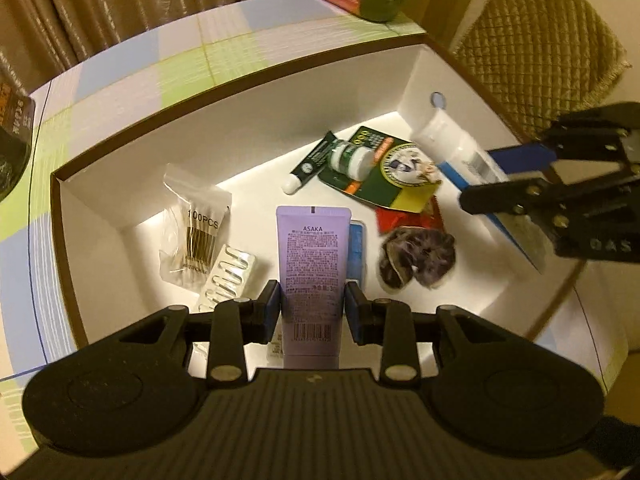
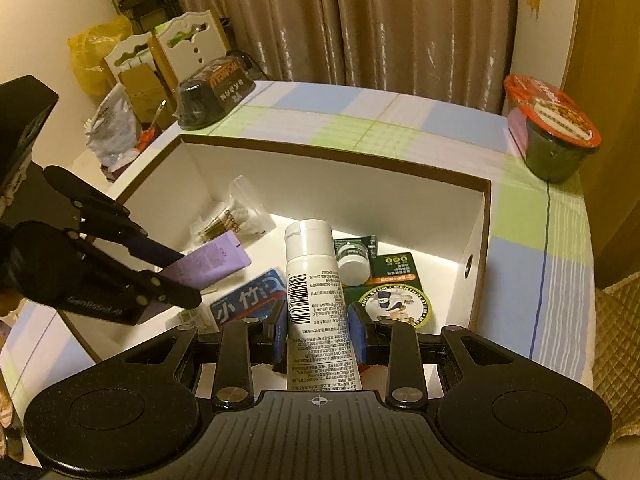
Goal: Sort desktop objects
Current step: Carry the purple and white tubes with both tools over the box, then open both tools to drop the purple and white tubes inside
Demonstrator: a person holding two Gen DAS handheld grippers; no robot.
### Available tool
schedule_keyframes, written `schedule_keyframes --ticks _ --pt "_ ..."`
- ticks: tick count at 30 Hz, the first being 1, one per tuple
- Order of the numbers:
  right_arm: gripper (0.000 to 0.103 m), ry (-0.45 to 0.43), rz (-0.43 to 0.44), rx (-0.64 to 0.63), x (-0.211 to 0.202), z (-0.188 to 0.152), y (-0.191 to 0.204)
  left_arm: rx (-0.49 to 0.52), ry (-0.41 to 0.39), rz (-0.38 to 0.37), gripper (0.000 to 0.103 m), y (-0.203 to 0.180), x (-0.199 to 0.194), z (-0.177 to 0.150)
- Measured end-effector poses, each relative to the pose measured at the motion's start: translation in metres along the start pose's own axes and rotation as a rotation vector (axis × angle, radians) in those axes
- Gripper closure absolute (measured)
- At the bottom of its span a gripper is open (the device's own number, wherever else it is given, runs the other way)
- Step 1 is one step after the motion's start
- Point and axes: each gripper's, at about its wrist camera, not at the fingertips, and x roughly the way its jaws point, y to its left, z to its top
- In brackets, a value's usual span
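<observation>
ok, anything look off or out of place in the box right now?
Nothing spilled or damaged. Items lie loose and jumbled in the white box. The left gripper holds the purple tube, the right gripper the white tube, both over the box. The small white-capped jar lies on its side.

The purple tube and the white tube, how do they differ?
The purple tube is lilac with a flat crimped end pointing away from the left gripper; the white tube shows a round cap at its far end. The purple tube looks shorter, the white tube longer. The white tube sits in the right gripper. Both carry a barcode and are clamped over the white box.
</observation>
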Motion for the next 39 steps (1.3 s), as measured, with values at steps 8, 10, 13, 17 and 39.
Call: schedule_keyframes --ticks 8,10,13,17,39 --pt "0.072 0.018 -0.012 -0.002 0.008 0.004 -0.007 -0.040 0.015 0.029 0.074 0.011 0.026 0.007" --pt "0.072 0.021 -0.012 -0.003 0.010 0.005 -0.008 -0.047 0.013 0.034 0.074 0.014 0.030 0.009" --pt "0.072 0.026 -0.014 -0.006 0.013 0.007 -0.010 -0.061 0.011 0.034 0.074 0.018 0.035 0.012" --pt "0.072 0.033 -0.017 -0.006 0.017 0.007 -0.012 -0.062 -0.001 0.050 0.074 0.019 0.041 0.017" --pt "0.072 0.047 -0.007 -0.042 0.028 0.016 -0.017 0.030 -0.029 0.134 0.067 0.024 0.044 0.018"
